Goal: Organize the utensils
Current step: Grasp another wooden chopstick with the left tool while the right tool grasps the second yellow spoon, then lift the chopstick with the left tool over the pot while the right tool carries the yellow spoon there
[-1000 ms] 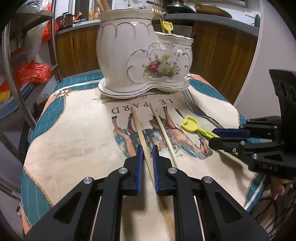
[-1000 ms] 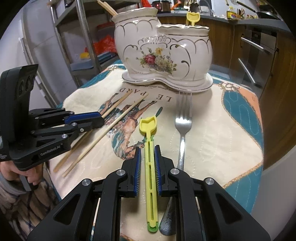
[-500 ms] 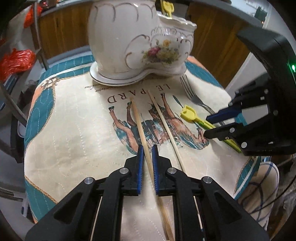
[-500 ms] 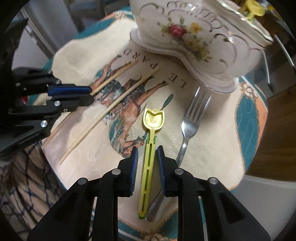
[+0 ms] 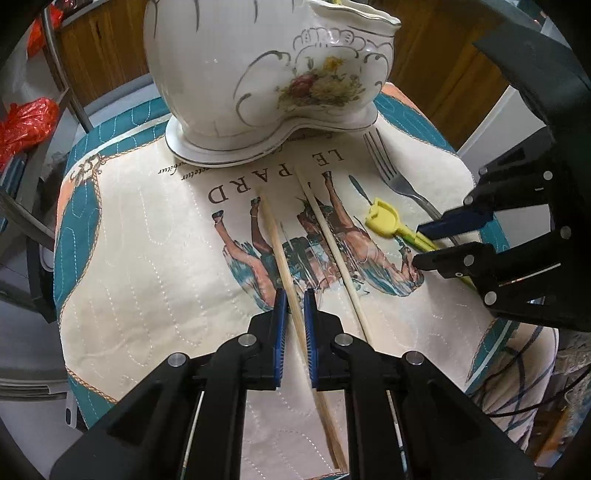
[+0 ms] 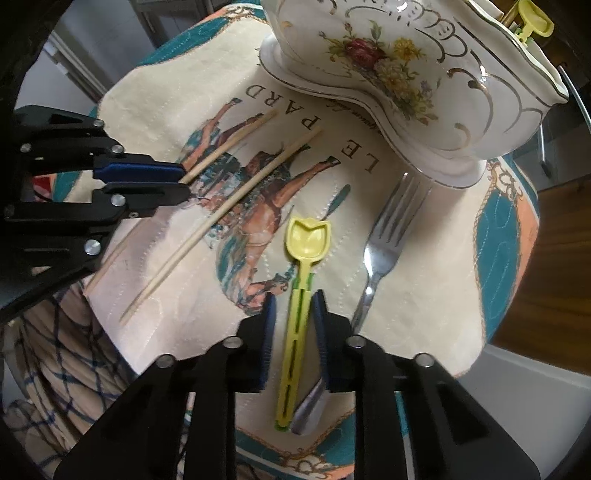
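My left gripper [image 5: 294,306] is shut on a wooden chopstick [image 5: 275,236] that runs across the printed table cloth [image 5: 147,258]. A second chopstick [image 5: 332,243] lies just to its right, free. My right gripper [image 6: 294,302] points down astride the handle of a yellow plastic spoon [image 6: 308,236]. Its jaws are closing, with a thin gap still showing on each side of the handle. A metal fork [image 6: 384,251] lies to the right of the spoon, its handle end under the spoon's end. The white floral ceramic holder [image 6: 424,74] stands at the far side with another yellow spoon [image 6: 533,22] in it.
A metal rack leg [image 5: 62,74] and red plastic bags [image 5: 22,122] stand off the table's left. Wooden cabinets [image 5: 443,74] lie behind the holder. Checked fabric [image 6: 55,350] hangs at the near edge. The cloth drops away close below both grippers.
Both grippers have tipped downward and moved in, so the holder looms larger. The right jaws widened around the spoon handle, then narrowed again. The left grip on the chopstick is unchanged.
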